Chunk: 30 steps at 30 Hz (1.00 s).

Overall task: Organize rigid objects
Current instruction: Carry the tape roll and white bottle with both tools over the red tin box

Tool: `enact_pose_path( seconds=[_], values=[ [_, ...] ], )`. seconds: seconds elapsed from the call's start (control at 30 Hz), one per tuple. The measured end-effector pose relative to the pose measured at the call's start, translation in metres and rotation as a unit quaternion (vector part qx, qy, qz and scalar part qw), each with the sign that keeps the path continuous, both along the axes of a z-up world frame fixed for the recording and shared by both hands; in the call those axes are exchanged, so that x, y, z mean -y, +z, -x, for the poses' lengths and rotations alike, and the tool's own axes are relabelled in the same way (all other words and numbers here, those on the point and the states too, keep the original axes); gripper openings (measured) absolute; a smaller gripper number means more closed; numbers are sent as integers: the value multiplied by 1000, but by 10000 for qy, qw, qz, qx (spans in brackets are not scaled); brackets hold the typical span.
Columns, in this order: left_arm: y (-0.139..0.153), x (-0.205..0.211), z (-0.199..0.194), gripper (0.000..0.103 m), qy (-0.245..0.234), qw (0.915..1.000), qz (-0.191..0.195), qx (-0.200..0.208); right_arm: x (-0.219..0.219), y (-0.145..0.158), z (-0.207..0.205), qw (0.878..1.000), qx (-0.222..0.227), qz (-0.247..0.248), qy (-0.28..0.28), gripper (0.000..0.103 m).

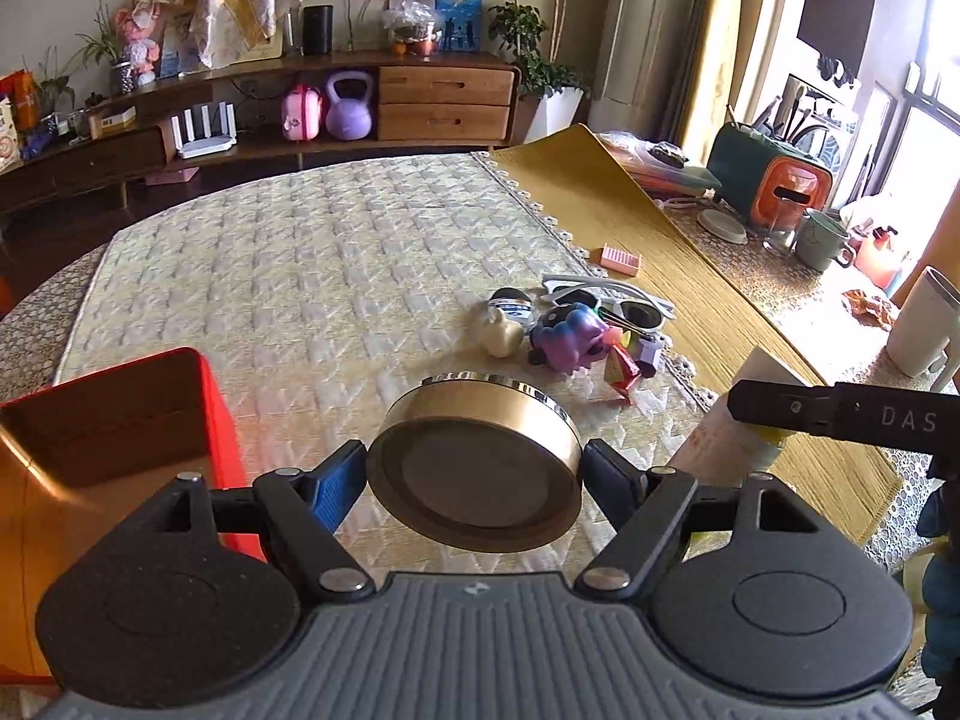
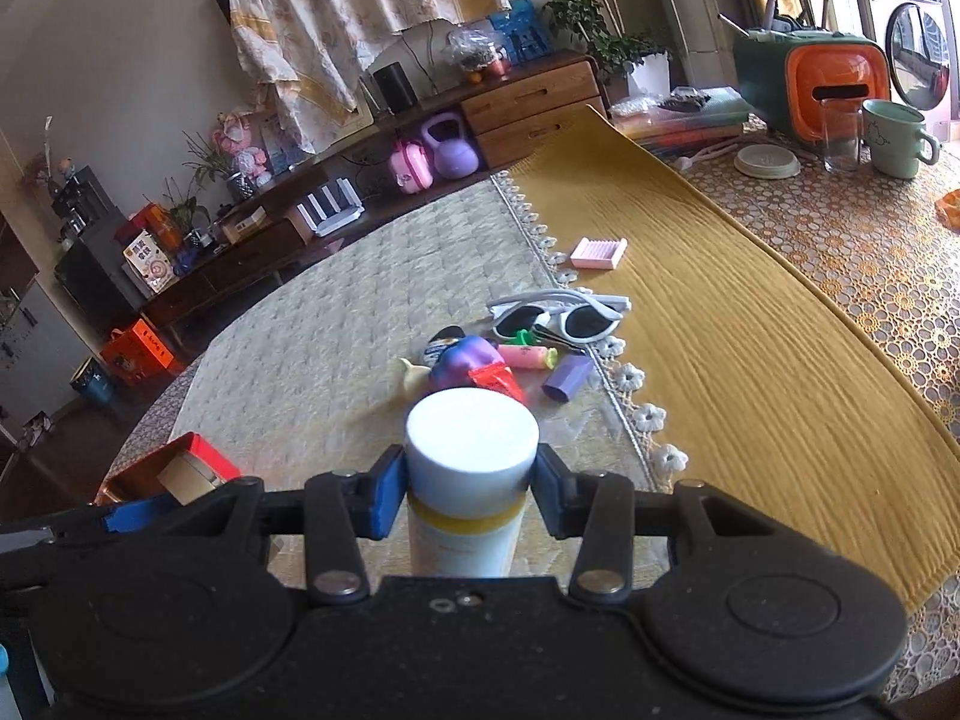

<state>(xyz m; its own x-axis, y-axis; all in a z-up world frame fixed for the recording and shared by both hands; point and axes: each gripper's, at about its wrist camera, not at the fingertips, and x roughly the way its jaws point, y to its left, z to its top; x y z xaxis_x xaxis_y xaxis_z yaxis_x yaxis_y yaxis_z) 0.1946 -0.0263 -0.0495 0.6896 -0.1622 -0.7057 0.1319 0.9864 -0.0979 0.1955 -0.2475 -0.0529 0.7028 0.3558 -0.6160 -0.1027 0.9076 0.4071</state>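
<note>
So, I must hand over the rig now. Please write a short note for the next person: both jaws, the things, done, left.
Left gripper: jaws shut on the round gold tin, held off the cloth.
Right gripper: jaws shut on the white tube, at its cap.
Red box: near-left on the table; contents unclear from here.
Done: both items picked up.
Left: put tin and tube away, likely in the box, then clear the pile: sunglasses, purple toy, small purple block, pink ridged piece.
</note>
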Motion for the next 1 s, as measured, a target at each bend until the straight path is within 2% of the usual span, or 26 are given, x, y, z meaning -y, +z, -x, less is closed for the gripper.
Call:
enact_pose_path(
  seconds=[0.3, 0.53, 0.67, 1.0],
  values=[
    [24, -54, 29, 79, 430, 9990, -121, 89, -51, 40, 5, 9972, 314, 91, 673, 43],
    [32, -101, 42, 79, 849, 9959, -273, 144, -120, 64, 4, 9882, 576, 151, 1412, 43],
    [28, -128, 43, 79, 1114, 9931, -347, 88, -154, 66, 0, 9830, 564, 141, 1741, 43],
    [8, -193, 23, 79, 1755, 9837, -211, -345, -217, 47, -6, 9705, 255, 393, 2365, 43]
  ],
)
